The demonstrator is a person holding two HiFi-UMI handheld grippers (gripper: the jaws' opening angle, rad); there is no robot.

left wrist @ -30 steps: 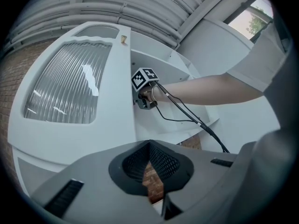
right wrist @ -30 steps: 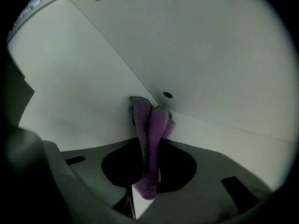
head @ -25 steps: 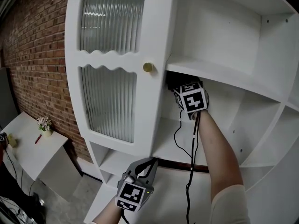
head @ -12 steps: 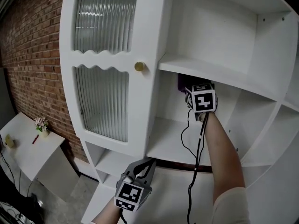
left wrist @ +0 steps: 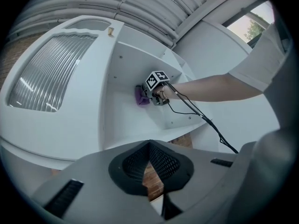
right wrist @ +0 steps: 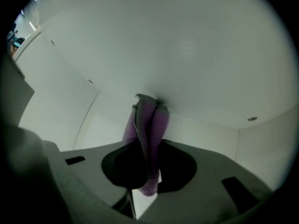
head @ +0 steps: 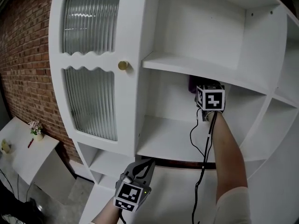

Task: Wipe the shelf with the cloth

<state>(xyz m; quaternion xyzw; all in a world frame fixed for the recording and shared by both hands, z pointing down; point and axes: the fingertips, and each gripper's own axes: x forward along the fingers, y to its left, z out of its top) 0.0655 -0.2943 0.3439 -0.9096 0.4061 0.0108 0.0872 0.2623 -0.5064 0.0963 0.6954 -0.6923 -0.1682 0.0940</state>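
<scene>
The right tool (head: pixel 202 93), closed on the purple cloth (head: pixel 192 84), has been carried to the right along the middle compartment. It has been taken away from the edge of the ribbed-glass cabinet door (head: pixel 88 101) and toward the compartment's centre. The cloth, lost in shadow a second ago, is now seen as a purple patch just left of the tool. The cabinet has been shifted leftward in the head view, the brass knob (head: pixel 123 65) with it.
</scene>
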